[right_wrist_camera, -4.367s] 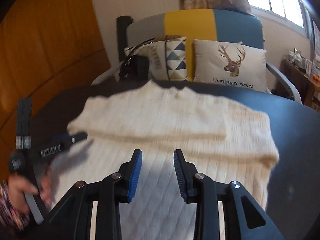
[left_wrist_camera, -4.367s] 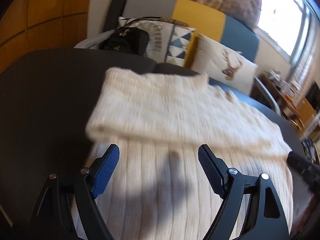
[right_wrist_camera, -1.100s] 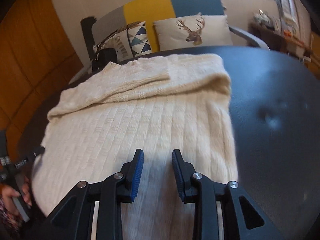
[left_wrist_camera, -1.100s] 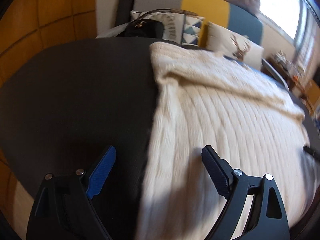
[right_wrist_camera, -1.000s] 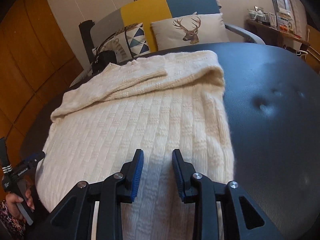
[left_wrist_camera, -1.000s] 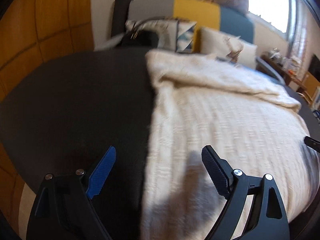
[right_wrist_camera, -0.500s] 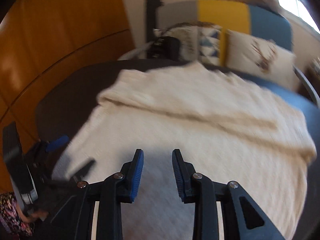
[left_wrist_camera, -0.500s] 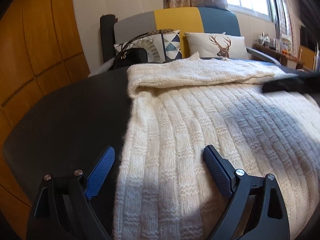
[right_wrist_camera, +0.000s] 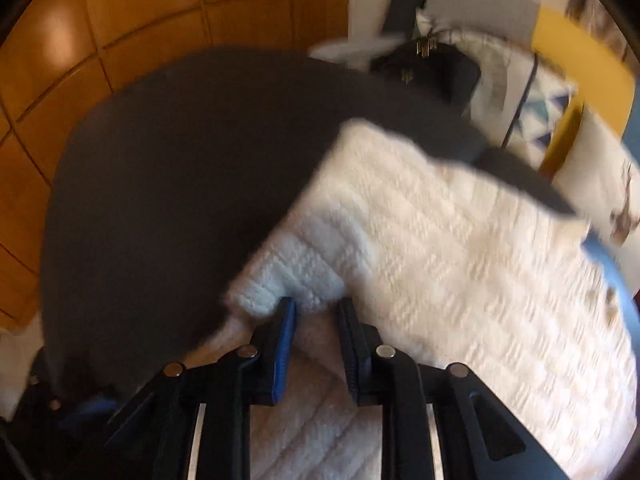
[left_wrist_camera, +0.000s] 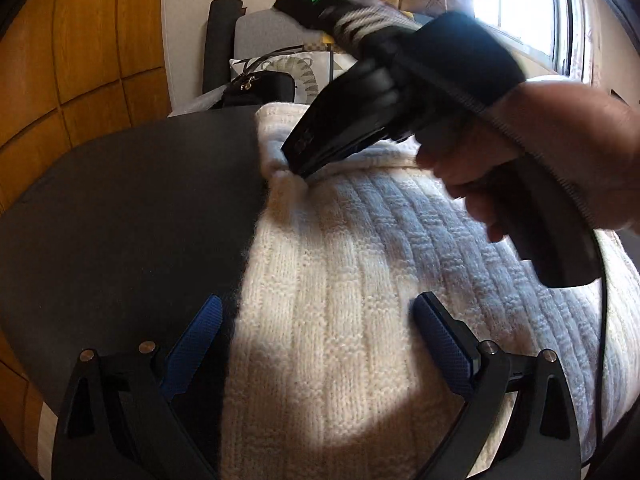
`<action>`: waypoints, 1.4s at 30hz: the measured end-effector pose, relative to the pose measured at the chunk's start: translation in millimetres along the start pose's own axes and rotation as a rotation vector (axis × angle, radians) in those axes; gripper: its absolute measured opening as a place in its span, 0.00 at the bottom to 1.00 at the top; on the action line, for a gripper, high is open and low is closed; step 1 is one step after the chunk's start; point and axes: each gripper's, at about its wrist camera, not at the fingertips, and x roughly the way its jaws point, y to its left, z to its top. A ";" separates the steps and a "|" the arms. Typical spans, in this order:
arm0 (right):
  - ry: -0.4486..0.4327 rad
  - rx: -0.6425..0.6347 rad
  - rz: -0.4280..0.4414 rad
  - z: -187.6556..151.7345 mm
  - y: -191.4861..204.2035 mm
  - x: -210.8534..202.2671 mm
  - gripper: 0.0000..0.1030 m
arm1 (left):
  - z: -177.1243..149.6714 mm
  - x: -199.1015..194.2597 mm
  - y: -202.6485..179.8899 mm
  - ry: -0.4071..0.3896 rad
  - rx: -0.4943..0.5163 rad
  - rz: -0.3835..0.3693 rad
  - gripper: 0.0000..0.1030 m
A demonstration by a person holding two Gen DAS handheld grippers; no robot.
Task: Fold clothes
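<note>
A cream knitted sweater (left_wrist_camera: 360,280) lies spread on a dark round table (left_wrist_camera: 132,208), its top part folded over. My left gripper (left_wrist_camera: 316,320) is open, low over the sweater's near left edge, one finger over the table and one over the knit. My right gripper (right_wrist_camera: 316,312) has reached across to the folded left corner of the sweater (right_wrist_camera: 420,240); its jaws stand a little apart with the knit edge between them. In the left wrist view the right gripper (left_wrist_camera: 298,170) touches the fold, held by a hand (left_wrist_camera: 540,152).
A sofa with patterned cushions (left_wrist_camera: 292,68) and a black handbag (left_wrist_camera: 260,88) stands behind the table; both also show in the right wrist view (right_wrist_camera: 432,68). A wooden panelled wall (left_wrist_camera: 80,60) is at the left. A window (left_wrist_camera: 520,0) is at the right.
My right gripper has swung left across the sweater to the folded left corner and now crosses the left wrist view. My left gripper has stayed near the sweater's left edge.
</note>
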 end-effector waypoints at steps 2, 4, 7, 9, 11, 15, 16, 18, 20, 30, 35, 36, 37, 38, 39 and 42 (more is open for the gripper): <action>-0.023 -0.018 -0.040 1.9 4.2 3.6 0.20 | -0.1 1.0 -0.8 0.000 -0.003 0.001 0.95; -0.050 -0.008 -0.047 0.7 4.1 4.0 0.20 | -1.6 0.6 -1.0 -0.002 -0.007 0.000 0.95; -0.078 0.080 0.031 -5.7 -8.5 -8.2 0.21 | -3.5 -0.1 -1.2 -0.007 -0.016 -0.003 0.95; -0.134 0.175 0.166 -12.6 -19.0 -30.2 0.23 | -4.8 -1.0 -1.9 -0.012 -0.020 0.001 0.95; -0.145 0.162 0.250 -17.1 -17.1 -42.3 0.23 | -5.9 -0.8 -2.9 -0.017 -0.026 0.006 0.95; -0.021 0.065 0.241 -15.7 0.5 -24.8 0.17 | -6.9 -0.6 -2.6 -0.020 -0.031 0.011 0.95; -0.009 0.055 0.225 -13.4 3.0 -18.2 0.12 | -7.2 -0.5 -2.3 -0.021 -0.032 0.012 0.95; 0.011 0.058 0.211 -7.2 5.6 -4.1 0.07 | -8.3 -0.8 -2.5 -0.023 -0.032 0.014 0.95; -0.010 0.085 0.213 0.1 4.9 2.2 0.07 | -8.8 -0.6 -3.1 -0.024 -0.034 0.016 0.95; -0.091 0.188 0.276 -10.3 -12.0 -12.1 0.21 | -7.9 3.1 0.4 -0.023 -0.043 0.006 0.96; -0.216 0.286 0.337 -45.5 -36.4 -71.8 0.23 | 11.1 -0.7 14.3 0.020 -0.154 -0.045 0.96; -0.233 0.297 0.318 -55.4 -42.7 -84.7 0.23 | 17.5 -0.9 17.9 0.021 -0.187 -0.048 0.96; -0.240 0.315 0.276 -68.0 -51.6 -97.7 0.23 | 25.2 0.1 20.2 0.023 -0.215 -0.036 0.96; -0.244 0.342 0.227 -82.2 -62.8 -109.4 0.23 | 33.2 1.6 22.0 0.027 -0.240 -0.019 0.96; -0.244 0.380 0.182 -96.3 -75.5 -117.9 0.23 | 42.1 5.2 24.4 0.029 -0.260 -0.003 0.96; -0.239 0.504 0.034 -144.4 -117.7 -145.7 0.23 | 69.6 21.4 30.2 0.017 -0.294 0.042 0.96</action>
